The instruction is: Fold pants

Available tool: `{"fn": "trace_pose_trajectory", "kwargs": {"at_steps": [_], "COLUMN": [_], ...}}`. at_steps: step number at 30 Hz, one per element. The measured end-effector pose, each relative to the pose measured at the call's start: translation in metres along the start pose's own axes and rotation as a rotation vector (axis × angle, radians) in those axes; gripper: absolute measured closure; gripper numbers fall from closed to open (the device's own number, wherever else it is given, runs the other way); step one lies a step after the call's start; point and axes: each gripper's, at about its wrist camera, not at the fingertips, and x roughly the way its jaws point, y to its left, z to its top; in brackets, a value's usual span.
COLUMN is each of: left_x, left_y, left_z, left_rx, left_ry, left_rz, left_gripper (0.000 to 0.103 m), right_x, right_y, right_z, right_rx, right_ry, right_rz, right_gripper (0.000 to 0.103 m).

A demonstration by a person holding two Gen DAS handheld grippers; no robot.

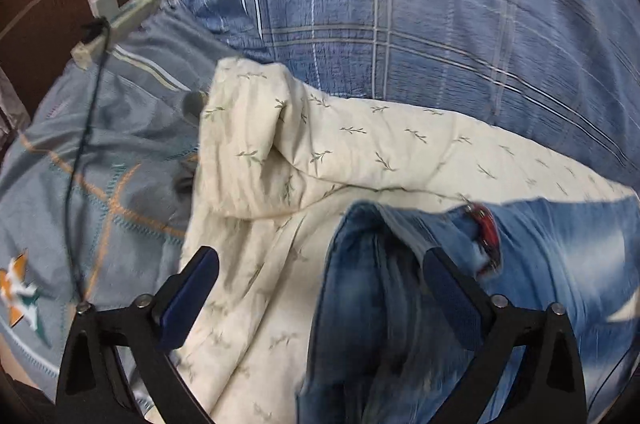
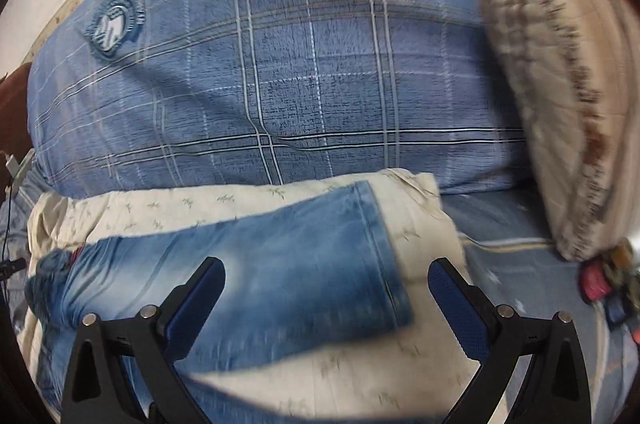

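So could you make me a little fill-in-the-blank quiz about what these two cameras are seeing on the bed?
1. The jeans lie on a ____ quilt printed with small sprigs.
2. Behind the quilt sits a big checked pillow coloured ____.
3. The right gripper has its fingers ____, with the jeans' hem between them.
4. The left gripper holds ____ between its fingers.

Missing words: cream; blue; open; nothing
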Motion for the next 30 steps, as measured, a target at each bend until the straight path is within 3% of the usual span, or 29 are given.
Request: {"fn": "trace_pose_trajectory", "kwargs": {"at_steps": [4, 7, 13, 20, 24, 25, 27, 28, 30], "left_x": [0.026, 0.036, 0.048, 0.061, 0.066, 0.065, 0.068, 0.065, 0.058], "left_y": [-0.010, -0.027, -0.060, -0.064, -0.067, -0.066, -0.060, -0.059, -0.054], "left_z": [0.013, 0.012, 0.010, 0.009, 0.009, 0.009, 0.011, 0.011, 0.012], "left_rx": [-0.036, -0.020, 0.074, 0.035, -0.005, -0.023, -0.047, -0.058, -0.062], "left_ry": [0.096, 0.151, 0.198, 0.234, 0.252, 0.253, 0.247, 0.237, 0.218], "left_rz": [-0.111, -0.181, -0.176, -0.188, -0.241, -0.255, -0.275, -0.283, -0.295], "left_gripper": [0.036, 0.049, 0.050, 0.050, 0.074, 0.079, 0.084, 0.085, 0.088], "right_x": [0.032, 0.047, 0.067, 0.089, 0.115, 0.121, 0.134, 0.138, 0.137], "right_y": [-0.006, -0.016, -0.040, -0.046, -0.042, -0.041, -0.037, -0.033, -0.020], "right_z": [0.023, 0.036, 0.054, 0.059, 0.060, 0.060, 0.059, 0.057, 0.055], "right_rx": [0.036, 0.072, 0.136, 0.125, 0.113, 0.115, 0.113, 0.096, 0.020], "right_ry": [0.026, 0.037, 0.066, 0.103, 0.146, 0.154, 0.189, 0.207, 0.200], "right_rz": [0.034, 0.063, 0.113, 0.129, 0.098, 0.095, 0.104, 0.095, 0.042], "right_gripper": [0.001, 0.002, 0.018, 0.019, 0.019, 0.023, 0.043, 0.064, 0.071]}}
